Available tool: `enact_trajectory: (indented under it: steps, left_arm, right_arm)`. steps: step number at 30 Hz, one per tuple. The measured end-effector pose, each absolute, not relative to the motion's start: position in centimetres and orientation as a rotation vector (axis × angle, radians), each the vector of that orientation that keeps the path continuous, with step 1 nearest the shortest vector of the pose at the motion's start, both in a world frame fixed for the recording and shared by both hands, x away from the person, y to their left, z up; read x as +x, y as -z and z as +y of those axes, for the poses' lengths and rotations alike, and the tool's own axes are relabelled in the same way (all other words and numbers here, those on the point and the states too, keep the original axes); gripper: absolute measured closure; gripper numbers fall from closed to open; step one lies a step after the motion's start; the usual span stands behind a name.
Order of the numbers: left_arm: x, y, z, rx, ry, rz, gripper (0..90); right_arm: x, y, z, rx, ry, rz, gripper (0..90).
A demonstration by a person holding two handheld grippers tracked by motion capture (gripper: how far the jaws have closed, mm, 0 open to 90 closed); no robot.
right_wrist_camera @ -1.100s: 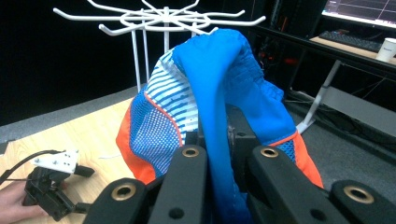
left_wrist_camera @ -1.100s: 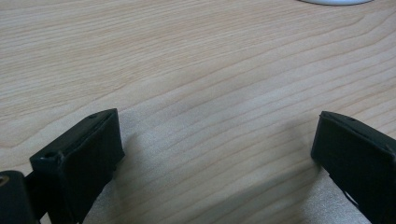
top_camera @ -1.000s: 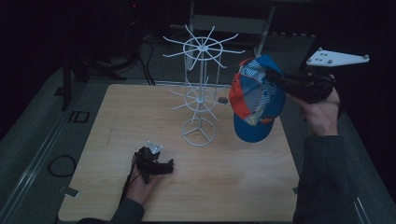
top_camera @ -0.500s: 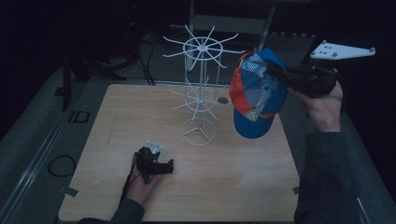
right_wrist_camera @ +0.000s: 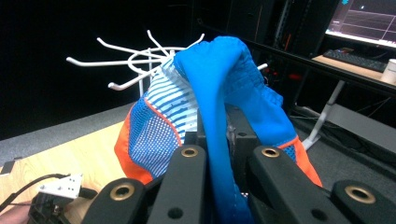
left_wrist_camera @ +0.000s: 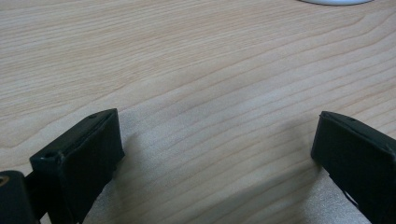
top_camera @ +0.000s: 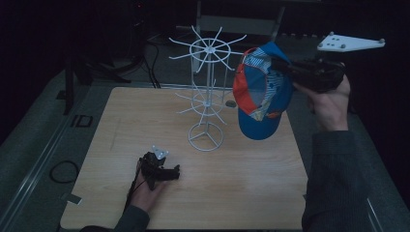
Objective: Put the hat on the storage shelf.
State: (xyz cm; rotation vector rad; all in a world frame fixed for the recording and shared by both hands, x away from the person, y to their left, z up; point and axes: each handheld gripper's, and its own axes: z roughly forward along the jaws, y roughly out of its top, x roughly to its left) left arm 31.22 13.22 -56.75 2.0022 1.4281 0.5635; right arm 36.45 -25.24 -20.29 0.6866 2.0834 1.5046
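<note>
Two grippers are in use above a wooden tabletop point(top_camera: 251, 188). Right gripper point(top_camera: 290, 72) is raised at the right of the high view, level with the upper tier of the rack point(top_camera: 208, 96); its jaws are clamped on a fold of the cap point(top_camera: 261, 96), and the right gripper view shows blue fabric point(right_wrist_camera: 219, 140) pinched between them. Cap hangs in the air from that grip, opening turned toward the rack, clear of the tabletop. Nearest rack hooks lie just beside the cap's left edge; whether they touch it cannot be told.

Rack is a white wire stand with a ring base point(top_camera: 206, 137) resting on the tabletop and spoked hooks at two levels. It stands between the cap and the left gripper point(top_camera: 157, 169).

Left gripper rests low near the front edge of the tabletop, well apart from the rack base. Its jaws stand apart with bare wood point(left_wrist_camera: 210, 93) between them.
</note>
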Motion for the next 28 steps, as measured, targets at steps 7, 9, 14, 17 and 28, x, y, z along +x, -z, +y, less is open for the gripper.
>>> enact_trajectory:
  steps: [7, 9, 14, 17, 28]
  left_arm:
    - [31.2, 56.7, 13.2, 2.005, -0.562, 1.429, 2.4]
    - [31.2, 56.7, 13.2, 2.007, -0.560, 1.428, 2.4]
    - [31.2, 56.7, 13.2, 2.006, -0.559, 1.428, 2.4]
    - [31.2, 56.7, 13.2, 2.004, -0.559, 1.430, 2.4]
    - [31.2, 56.7, 13.2, 2.005, -0.558, 1.427, 2.4]
  right_arm:
    - [38.0, 22.1, -24.0, 0.712, -1.470, 2.164, 84.7]
    - [38.3, 22.8, -24.1, 0.732, -1.455, 2.177, 84.7]
    - [38.6, 23.9, -24.4, 0.769, -1.409, 2.202, 81.0]
    - [38.4, 24.5, -24.6, 0.769, -1.380, 2.234, 61.6]
    - [37.7, 26.2, -25.4, 0.858, -1.266, 2.221, 23.0]
